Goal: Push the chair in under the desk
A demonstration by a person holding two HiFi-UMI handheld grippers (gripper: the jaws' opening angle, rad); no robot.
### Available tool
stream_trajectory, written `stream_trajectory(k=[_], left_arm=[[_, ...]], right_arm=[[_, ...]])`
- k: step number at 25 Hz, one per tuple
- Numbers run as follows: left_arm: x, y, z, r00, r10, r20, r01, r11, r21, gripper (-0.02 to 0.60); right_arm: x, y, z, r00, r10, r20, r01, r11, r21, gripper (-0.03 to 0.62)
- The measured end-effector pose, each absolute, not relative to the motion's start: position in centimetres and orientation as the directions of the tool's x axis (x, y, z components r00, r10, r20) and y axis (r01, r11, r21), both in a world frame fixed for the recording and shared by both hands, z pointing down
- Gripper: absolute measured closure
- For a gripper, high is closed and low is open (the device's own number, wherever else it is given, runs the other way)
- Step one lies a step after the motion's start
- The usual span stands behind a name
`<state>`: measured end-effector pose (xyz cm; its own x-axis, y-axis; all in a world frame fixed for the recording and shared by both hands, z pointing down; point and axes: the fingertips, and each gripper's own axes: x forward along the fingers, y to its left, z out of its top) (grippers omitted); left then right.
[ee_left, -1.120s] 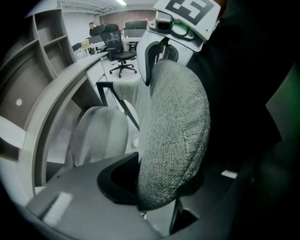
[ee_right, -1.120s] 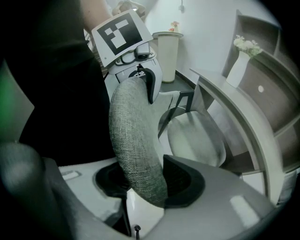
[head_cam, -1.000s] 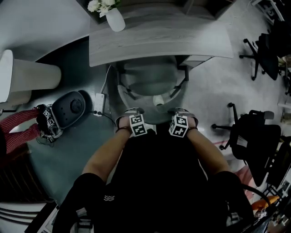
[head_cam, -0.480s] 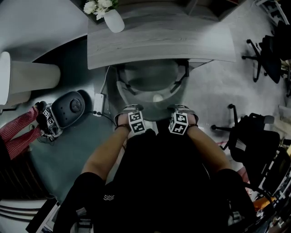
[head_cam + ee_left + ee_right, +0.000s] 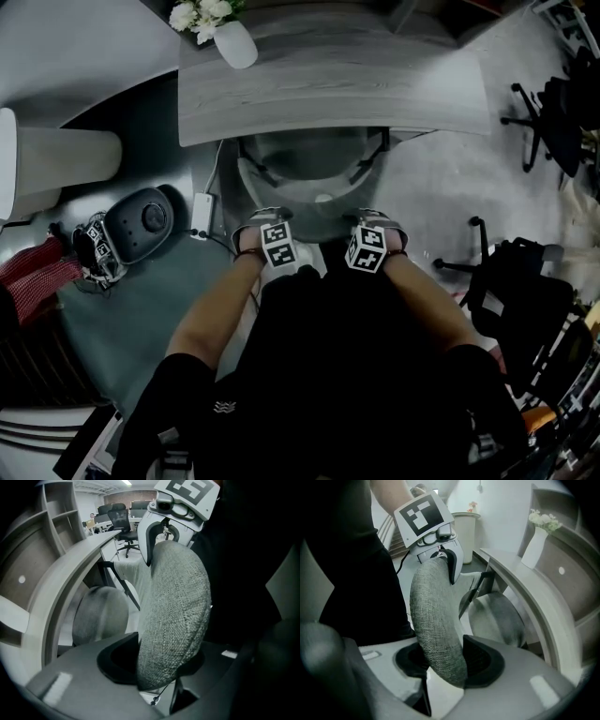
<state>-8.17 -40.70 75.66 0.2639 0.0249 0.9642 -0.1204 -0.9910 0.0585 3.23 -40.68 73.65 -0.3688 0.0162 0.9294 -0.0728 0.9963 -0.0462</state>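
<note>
You are midway through the push. The worktop [image 5: 328,89] spans the top of the head view, and the chair [image 5: 314,192] stands between it and your body. The front of its seat [image 5: 305,155] is already beneath the worktop's edge, while the rear of the seat and the backrest [image 5: 173,616] stand outside. As I judge it, the next move calls for an even, straight shove from both sides, so the chair goes in square without catching the edge. The backrest's padded top rim runs between the jaws of both tools. Your left hand-held gripper [image 5: 262,225] is clamped on its left part and your right hand-held gripper [image 5: 375,228] on its right part, both just in front of your body.
</note>
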Motion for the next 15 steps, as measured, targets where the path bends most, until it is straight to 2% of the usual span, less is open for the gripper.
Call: stream_trajectory(k=[15], left_arm=[[-8.2, -44.7, 75.8, 0.275, 0.051, 0.96, -0.11, -0.99, 0.084, 0.407]], right_arm=[[3.1, -45.1, 73.9, -0.363, 0.032, 0.931, -0.044, 0.998, -0.051, 0.418]])
